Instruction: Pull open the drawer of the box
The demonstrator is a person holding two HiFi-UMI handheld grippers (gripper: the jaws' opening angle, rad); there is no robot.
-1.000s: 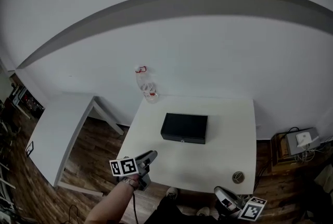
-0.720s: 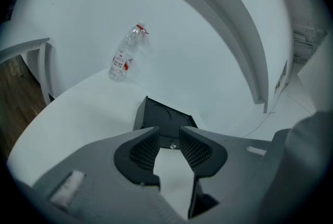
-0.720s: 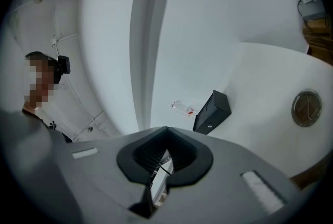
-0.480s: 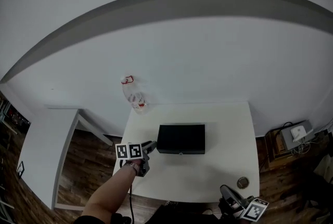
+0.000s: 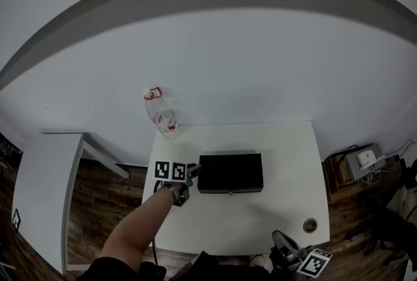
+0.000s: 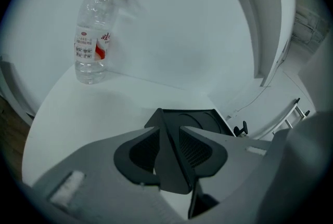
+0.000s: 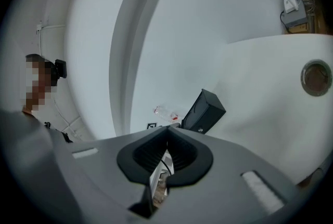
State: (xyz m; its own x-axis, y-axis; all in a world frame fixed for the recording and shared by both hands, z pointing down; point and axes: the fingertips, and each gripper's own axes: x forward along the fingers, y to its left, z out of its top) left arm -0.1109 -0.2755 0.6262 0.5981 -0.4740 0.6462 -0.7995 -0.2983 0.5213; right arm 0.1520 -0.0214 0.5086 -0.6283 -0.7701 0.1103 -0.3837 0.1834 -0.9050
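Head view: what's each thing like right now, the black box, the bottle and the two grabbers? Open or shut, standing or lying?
Flat black box: drawer shut, front flush.
Clear plastic bottle with red label: standing upright.
Left gripper: open, the box's left corner between its jaws.
Right gripper: shut, empty.
Small round metal piece: lying flat on the white table.
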